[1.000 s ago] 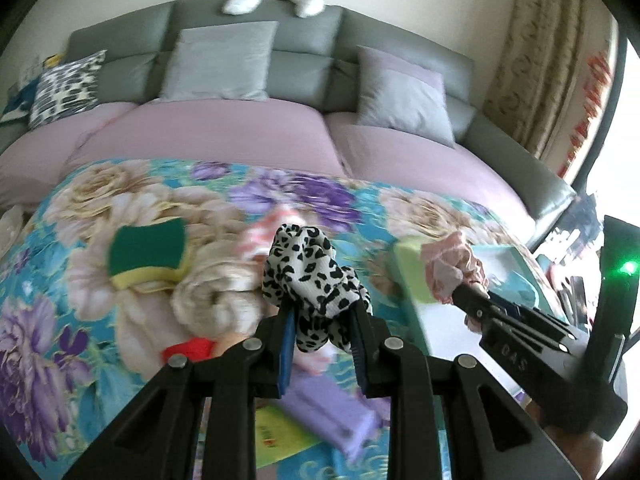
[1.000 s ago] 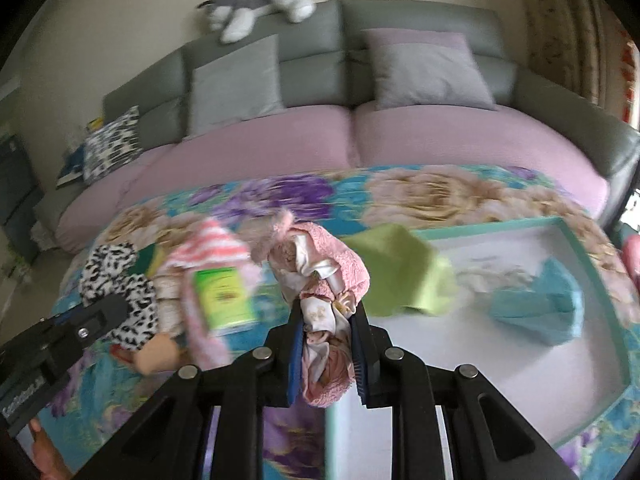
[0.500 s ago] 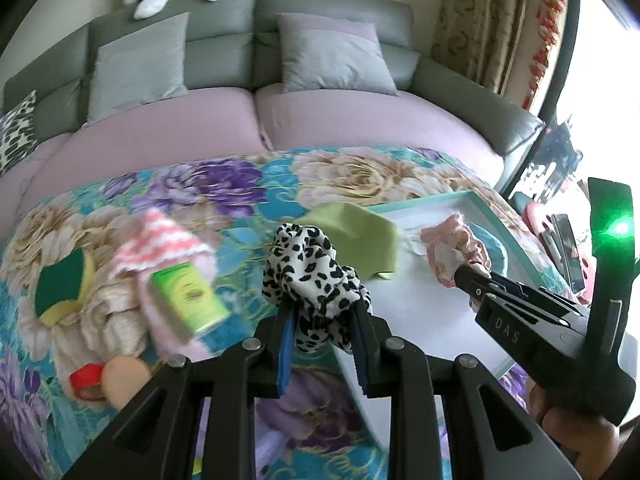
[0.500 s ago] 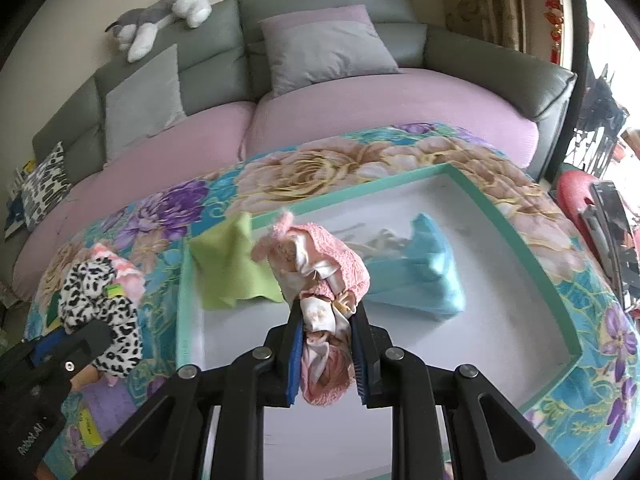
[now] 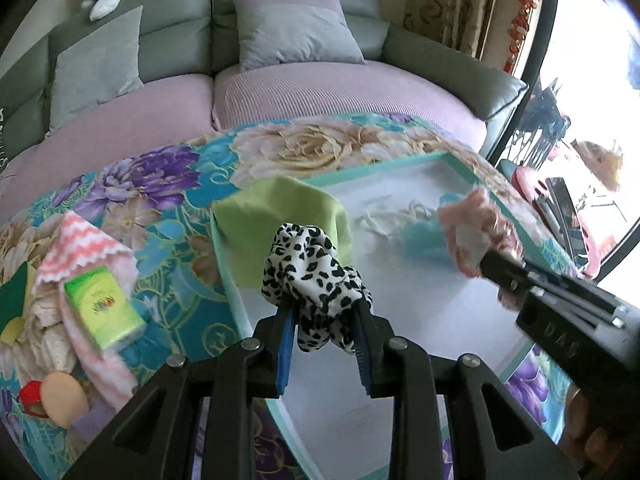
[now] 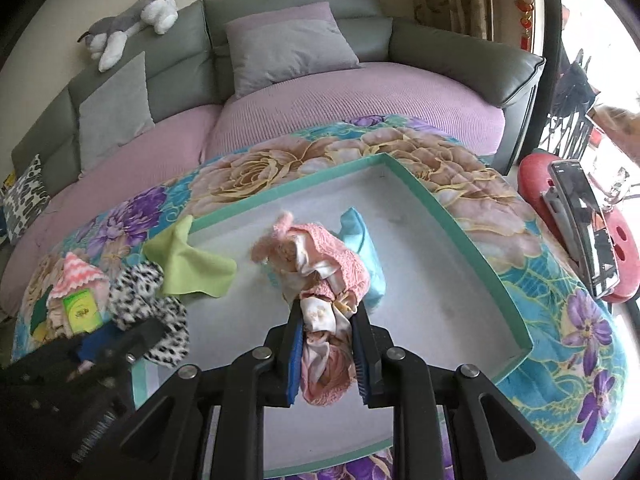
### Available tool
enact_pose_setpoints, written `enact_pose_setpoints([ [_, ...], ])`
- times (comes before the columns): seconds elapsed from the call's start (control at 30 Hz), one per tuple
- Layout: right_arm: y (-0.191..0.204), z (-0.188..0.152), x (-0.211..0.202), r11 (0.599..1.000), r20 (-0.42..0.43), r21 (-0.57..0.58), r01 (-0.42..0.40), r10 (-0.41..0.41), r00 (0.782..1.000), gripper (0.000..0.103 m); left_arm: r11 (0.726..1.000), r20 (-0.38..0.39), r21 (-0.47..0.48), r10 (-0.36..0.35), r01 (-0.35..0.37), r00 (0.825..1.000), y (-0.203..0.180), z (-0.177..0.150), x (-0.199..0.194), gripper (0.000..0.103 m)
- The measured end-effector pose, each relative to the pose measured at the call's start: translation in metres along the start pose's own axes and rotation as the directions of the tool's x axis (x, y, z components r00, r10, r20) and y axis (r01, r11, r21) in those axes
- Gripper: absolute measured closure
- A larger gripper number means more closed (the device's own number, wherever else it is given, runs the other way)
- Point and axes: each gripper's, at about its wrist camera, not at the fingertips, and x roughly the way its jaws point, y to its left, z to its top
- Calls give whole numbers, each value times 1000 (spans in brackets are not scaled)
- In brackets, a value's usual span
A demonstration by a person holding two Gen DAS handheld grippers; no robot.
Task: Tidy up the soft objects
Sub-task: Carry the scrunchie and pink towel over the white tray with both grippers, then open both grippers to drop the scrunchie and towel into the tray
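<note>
My left gripper [image 5: 323,312] is shut on a black-and-white leopard-print scrunchie [image 5: 308,264] and holds it above the left part of a white tray with a teal rim [image 5: 380,166]. My right gripper [image 6: 326,320] is shut on a pink knitted soft item with cream cloth [image 6: 320,264], held above the tray's middle [image 6: 448,216]. A lime-green cloth [image 5: 280,216] hangs over the tray's left rim. A light blue soft piece [image 6: 362,244] lies in the tray behind the pink item.
Left of the tray on the floral blanket [image 5: 160,184] lie a pink zigzag cloth [image 5: 80,244], a green tissue pack [image 5: 102,304], a green-yellow sponge [image 5: 12,300] and a beige puff [image 5: 64,398]. A grey sofa with pillows [image 6: 288,44] stands behind. A red stool with a phone [image 6: 580,224] stands right.
Both grippers have swung right from the pile of items to above the tray, each still holding its soft item. The tray now fills the middle of both views.
</note>
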Motion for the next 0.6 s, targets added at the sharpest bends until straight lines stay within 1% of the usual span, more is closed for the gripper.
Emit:
enact_pose_setpoints([
  [0.1, 0, -1, 1, 1000, -4, -3, -4, 4, 1000, 79, 1000, -17, 0, -7, 7, 1000, -1, -3, 6, 74],
  [0.37, 4, -3, 10, 1000, -32, -13, 0, -1, 999, 77, 1000, -29, -17, -17, 16, 999, 6, -6, 8, 73],
  [0.53, 6, -4, 14, 1000, -46, -15, 1, -2, 999, 76, 1000, -59, -8, -26, 26, 998, 4, -10, 14, 68],
  [0.6, 6, -5, 15, 1000, -52, -14, 6, -7, 999, 75, 1000, -62, -1, -28, 28, 998, 2, -11, 15, 61],
])
